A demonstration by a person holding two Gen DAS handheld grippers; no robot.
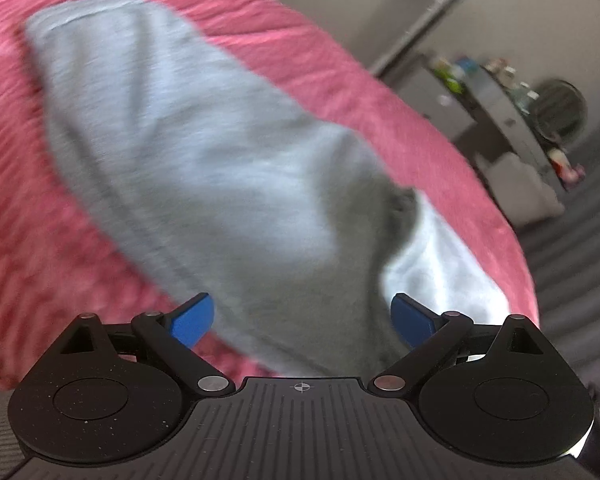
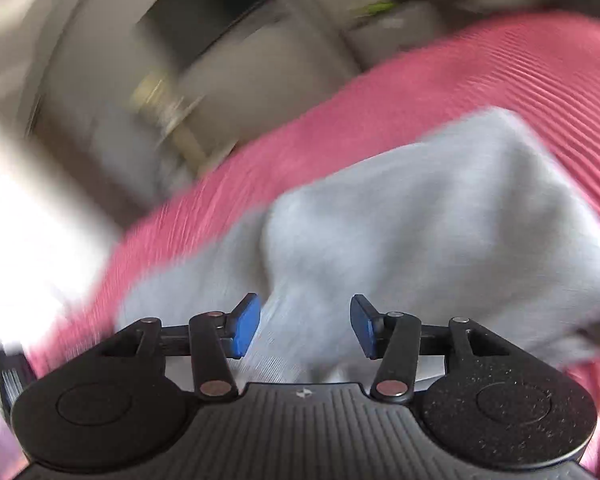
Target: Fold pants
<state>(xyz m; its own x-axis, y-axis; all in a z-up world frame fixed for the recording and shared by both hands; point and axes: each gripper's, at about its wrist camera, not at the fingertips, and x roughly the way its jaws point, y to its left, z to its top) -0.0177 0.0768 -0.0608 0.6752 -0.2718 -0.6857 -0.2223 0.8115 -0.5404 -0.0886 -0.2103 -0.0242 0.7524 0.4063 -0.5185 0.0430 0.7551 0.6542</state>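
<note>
Grey pants (image 1: 188,152) lie on a pink ribbed bedspread (image 1: 52,240), stretching from far left to near right in the left wrist view, with a paler part (image 1: 440,264) at the near right. My left gripper (image 1: 302,322) is open just above the near end of the pants, blue pads (image 1: 192,320) wide apart, nothing between them. In the right wrist view the pants (image 2: 440,220) spread across the pink bedspread (image 2: 460,72). My right gripper (image 2: 305,328) is open over the grey cloth, holding nothing. Both views are motion-blurred.
The bed's edge runs along the right in the left wrist view. Beyond it stand a cluttered shelf (image 1: 512,96) with a round mirror (image 1: 560,112), a pale box (image 1: 520,188) and a dark floor (image 1: 580,248). Blurred furniture (image 2: 180,120) fills the right wrist view's upper left.
</note>
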